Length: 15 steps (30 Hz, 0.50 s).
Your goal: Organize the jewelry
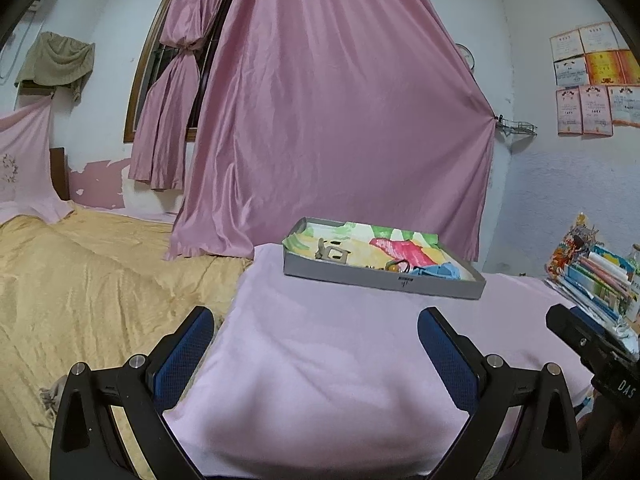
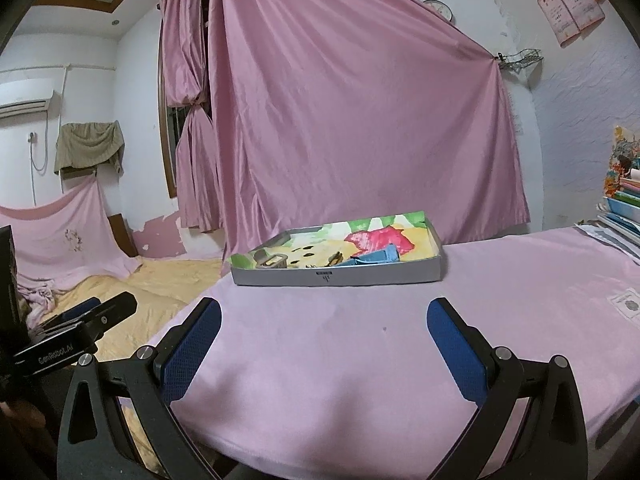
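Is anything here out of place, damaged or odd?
Near the work, nothing. The tray sits flat on the pink cloth, its small items inside. Both grippers are open and empty. Only the wall paint by the window is peeling.

Left gripper (image 1: 316, 330) jaws wide apart, empty. Right gripper (image 2: 324, 320) same, level, side by side.

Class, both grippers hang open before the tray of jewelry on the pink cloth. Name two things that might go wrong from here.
1. The jewelry looks small and lies close to a blue item in the tray, so the wide fingers may pinch the wrong piece.
2. The tray is shallow and sits on a soft cloth; a push from either gripper might slide or tip it.
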### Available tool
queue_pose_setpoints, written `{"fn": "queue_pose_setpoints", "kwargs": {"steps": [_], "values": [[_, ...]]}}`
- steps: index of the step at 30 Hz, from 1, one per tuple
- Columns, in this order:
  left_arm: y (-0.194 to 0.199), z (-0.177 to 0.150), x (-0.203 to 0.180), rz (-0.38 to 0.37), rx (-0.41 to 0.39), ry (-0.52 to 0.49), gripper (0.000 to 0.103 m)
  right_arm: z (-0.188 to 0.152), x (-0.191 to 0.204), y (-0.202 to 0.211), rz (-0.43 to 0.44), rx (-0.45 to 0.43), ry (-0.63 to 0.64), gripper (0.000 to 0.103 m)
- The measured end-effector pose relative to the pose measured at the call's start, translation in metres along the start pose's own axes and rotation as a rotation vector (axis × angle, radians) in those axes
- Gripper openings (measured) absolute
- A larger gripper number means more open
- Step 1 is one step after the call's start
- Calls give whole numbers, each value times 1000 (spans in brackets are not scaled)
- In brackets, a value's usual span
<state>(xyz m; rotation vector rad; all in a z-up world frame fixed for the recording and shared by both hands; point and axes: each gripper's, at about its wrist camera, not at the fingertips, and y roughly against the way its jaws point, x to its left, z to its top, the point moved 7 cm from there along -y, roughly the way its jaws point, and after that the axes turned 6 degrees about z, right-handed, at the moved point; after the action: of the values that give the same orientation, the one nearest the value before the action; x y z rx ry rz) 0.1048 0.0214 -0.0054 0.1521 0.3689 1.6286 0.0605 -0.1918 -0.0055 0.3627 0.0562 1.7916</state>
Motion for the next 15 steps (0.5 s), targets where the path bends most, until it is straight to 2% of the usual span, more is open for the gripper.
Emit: {"fn": "queue_pose_setpoints", "kwargs": {"steps": [6, 15], "values": [[5, -11, -2, 1, -2, -35, 102, -5, 0, 6, -13, 8, 1, 101], [6, -16, -4, -1, 2, -27, 102, -6, -2, 5, -16, 24, -3, 101]]}}
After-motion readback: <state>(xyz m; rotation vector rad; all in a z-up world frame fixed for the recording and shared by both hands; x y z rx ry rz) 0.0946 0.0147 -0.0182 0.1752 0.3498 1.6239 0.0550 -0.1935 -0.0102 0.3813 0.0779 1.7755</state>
